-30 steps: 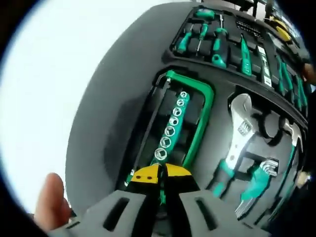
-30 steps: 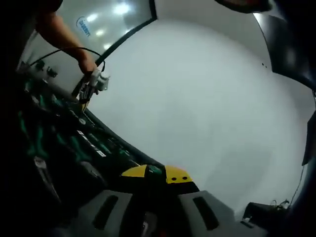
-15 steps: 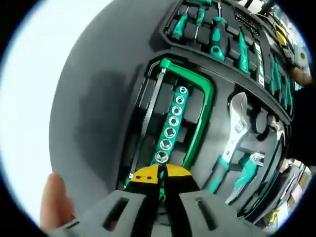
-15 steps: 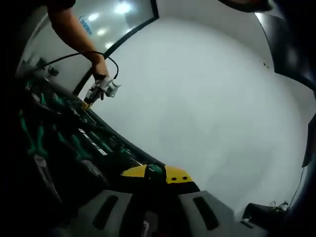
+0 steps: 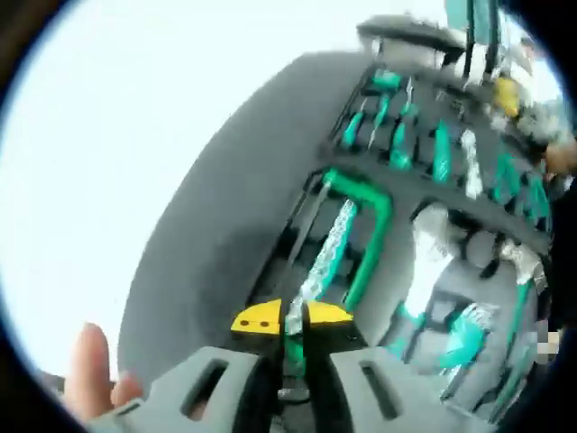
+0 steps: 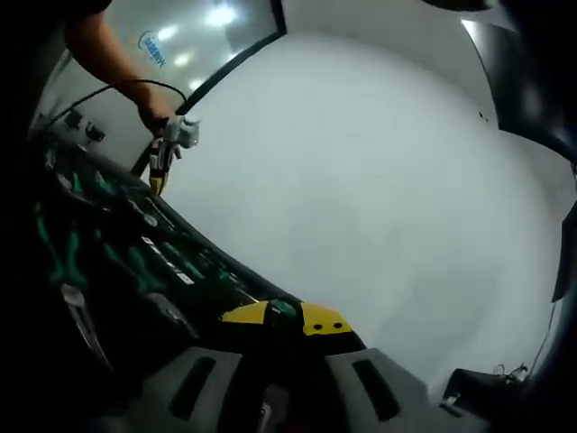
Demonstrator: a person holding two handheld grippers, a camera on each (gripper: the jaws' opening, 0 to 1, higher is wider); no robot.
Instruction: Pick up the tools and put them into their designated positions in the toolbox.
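The socket rail [image 5: 326, 253], a green strip of sockets, lies in its recess in the toolbox [image 5: 225, 262], inside the bend of the green hacksaw [image 5: 371, 225] frame. The left gripper [image 5: 293, 317] has its yellow-tipped jaws drawn nearly together over the near end of that rail; the left gripper view is blurred, so whether they pinch the rail or merely stand above it cannot be told. Compared with half a second ago, the whole left view has swung and smeared, which indicates the hand is in motion; the rail sits in the same recess as before, so no tool appears to have left or entered its place. Beside the hacksaw lie a wrench [image 5: 424, 271] and, further up, a row of screwdrivers [image 5: 397, 135], all seated. A fingertip [image 5: 86, 370] shows at the lower left. In the right gripper view, the right gripper [image 6: 287, 316] is closed, with something small and green at the tips that cannot be identified; it hovers at the toolbox edge over the white table [image 6: 379, 198]. The left gripper is visible there over the far end of the box, little shifted from a moment ago. Judgement: the rail is either being seated or about to be released.
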